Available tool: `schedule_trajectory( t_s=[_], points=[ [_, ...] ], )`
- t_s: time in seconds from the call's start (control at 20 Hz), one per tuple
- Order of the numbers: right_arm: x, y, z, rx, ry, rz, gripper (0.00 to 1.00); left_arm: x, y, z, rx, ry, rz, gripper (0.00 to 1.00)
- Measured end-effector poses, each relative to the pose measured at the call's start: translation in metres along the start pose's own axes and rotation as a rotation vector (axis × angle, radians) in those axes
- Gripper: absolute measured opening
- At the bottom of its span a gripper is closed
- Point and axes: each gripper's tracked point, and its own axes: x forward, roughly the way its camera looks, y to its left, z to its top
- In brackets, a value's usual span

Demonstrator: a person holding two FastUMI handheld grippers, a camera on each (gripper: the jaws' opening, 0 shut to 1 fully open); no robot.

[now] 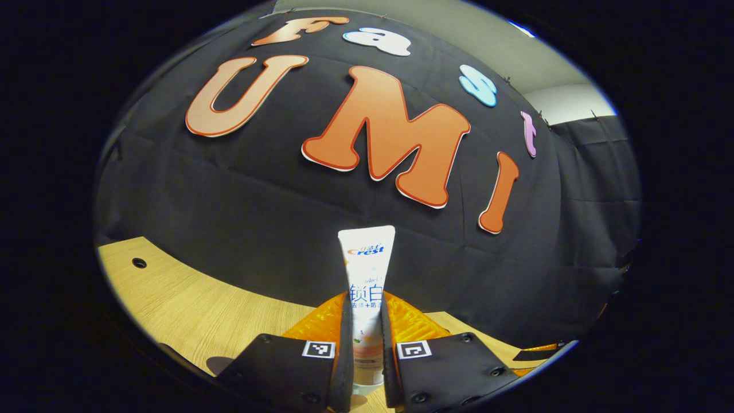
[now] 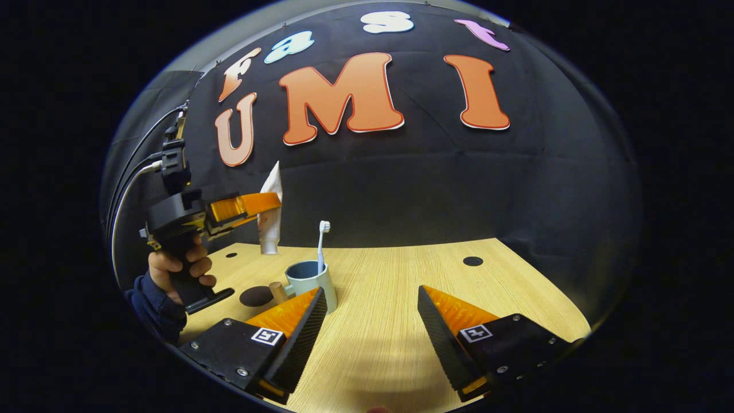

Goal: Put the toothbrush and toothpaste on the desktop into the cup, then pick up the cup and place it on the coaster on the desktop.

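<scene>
Both left gripper (image 1: 367,367) fingers pinch the toothpaste (image 1: 367,275) upright, cap down, above the desk (image 1: 189,310). Right gripper (image 2: 373,327) fingers are spread wide, nothing between them; just beyond its left finger stands the cup (image 2: 312,284) (toothbrush (image 2: 321,246) inside), with the coaster (image 2: 256,296) farther left.

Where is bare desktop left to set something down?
Free: the desktop from the cup to the right edge hole. Crowded: the left, where cup, toothbrush, coaster and the left hand-held gripper holding the toothpaste cluster.
</scene>
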Motion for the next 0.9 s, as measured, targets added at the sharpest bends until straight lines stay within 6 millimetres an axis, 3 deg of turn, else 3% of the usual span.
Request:
schedule_trajectory(
  t_s=[0.15,0.45,0.9],
  points=[
    [-0.005,-0.001,0.001,0.011,-0.016,0.003,0.96,0.013,-0.007,-0.012,-0.023,-0.006,0.0,0.25],
    [-0.009,-0.009,-0.002,0.028,-0.027,-0.007,0.96,0.027,0.001,-0.048,-0.029,0.039,0.05,0.25],
    [-0.012,-0.007,-0.002,0.029,-0.037,-0.01,0.96,0.027,0.016,-0.087,0.003,0.119,0.109,0.25]
  ],
)
